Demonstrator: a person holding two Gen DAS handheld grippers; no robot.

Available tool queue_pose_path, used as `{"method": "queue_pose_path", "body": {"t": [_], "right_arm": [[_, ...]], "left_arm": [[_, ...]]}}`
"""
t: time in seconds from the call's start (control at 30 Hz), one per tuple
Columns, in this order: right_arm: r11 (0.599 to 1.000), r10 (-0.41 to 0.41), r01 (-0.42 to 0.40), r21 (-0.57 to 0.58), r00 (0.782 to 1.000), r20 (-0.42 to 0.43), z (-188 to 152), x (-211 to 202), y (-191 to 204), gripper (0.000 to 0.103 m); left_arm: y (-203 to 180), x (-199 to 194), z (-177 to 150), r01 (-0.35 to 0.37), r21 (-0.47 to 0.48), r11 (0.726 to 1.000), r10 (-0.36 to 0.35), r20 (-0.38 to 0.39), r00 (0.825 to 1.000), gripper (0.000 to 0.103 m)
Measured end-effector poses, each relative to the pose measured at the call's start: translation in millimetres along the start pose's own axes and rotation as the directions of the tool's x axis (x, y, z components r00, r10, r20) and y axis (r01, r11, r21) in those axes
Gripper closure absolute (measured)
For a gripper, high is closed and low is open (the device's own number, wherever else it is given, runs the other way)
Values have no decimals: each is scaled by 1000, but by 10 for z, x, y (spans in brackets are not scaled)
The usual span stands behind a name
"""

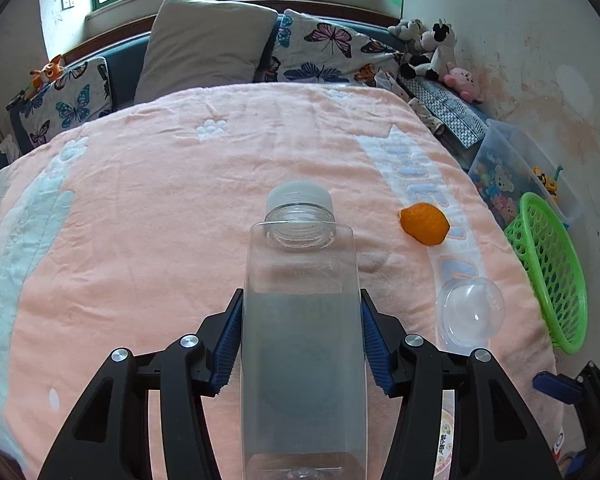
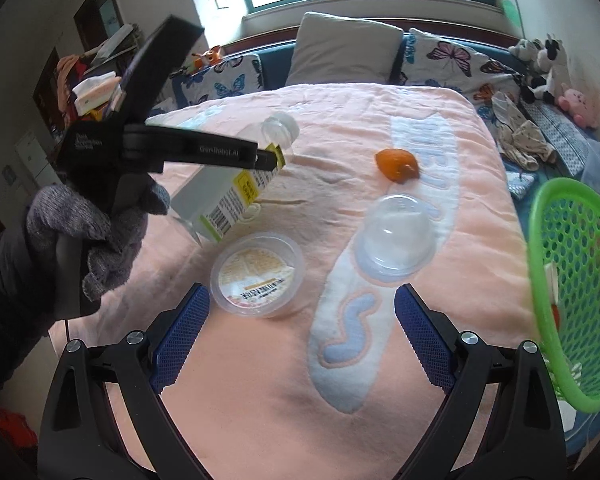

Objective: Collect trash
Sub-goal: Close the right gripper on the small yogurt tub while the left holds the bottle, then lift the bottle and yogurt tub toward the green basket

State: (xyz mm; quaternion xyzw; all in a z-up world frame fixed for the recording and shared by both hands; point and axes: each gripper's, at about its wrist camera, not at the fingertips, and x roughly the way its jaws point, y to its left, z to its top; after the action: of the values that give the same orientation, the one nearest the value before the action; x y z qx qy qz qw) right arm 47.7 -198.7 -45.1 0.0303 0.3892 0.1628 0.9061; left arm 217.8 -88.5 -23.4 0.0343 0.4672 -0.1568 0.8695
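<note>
Left gripper (image 1: 302,344): its blue ribbed pads press both flat sides of a clear plastic bottle (image 1: 302,320); jaws narrowed onto it.
Bottle: square-bodied, see-through, white cap (image 1: 299,196) pointing away toward the pillows; from the right wrist view it is tilted, base end lifted off the blanket, yellow-and-white label (image 2: 236,200) with a barcode facing sideways.
Hand: a grey knit glove (image 2: 96,232) grips the left gripper's handle, dark sleeve behind it.
Right gripper (image 2: 302,344): jaws wide apart, nothing between the pads, hanging above the blanket.
Round tub (image 2: 257,274): clear, shallow, printed lid, lying on the blanket just ahead of the right gripper's left finger.
Dome lid (image 2: 396,240): clear plastic, lying on the blanket to the right of the tub.
Orange peel (image 2: 398,165): farther up the bed, apart from the dome lid.
Blanket (image 2: 260,400): peach with pale blue and white lettering, covering the bed.
Green basket (image 2: 580,300): perforated plastic, at the bed's right edge, near the dome lid; some item shows inside, too hidden to name.
Pillows (image 1: 204,44): plain and butterfly-print, lined along the head of the bed under the window.
</note>
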Motion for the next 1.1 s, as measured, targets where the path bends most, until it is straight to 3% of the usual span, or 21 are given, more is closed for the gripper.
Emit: {"method": "queue_pose_path", "body": {"t": [0.4,0.67,0.8,1.1], "right_arm": [[997,0,-4,-76,999,-51,56,397,275,11],[995,-32,26,-96,997,-67,60,592,331,21],[995,-41,34,-97,997,-67,48,615,328,32],[998,-28,26,-58,999,-26,37,370,255,33]], "left_arm": [[148,-289,57,-16,-1,1000,16,52,998,50],[145,-325,46,-14,2,1000,14,58,998,50],[126,-339,33,-13,5,1000,13,60,998,50],[-11,-437,33,-3,29,1000,1,75,997,50]]}}
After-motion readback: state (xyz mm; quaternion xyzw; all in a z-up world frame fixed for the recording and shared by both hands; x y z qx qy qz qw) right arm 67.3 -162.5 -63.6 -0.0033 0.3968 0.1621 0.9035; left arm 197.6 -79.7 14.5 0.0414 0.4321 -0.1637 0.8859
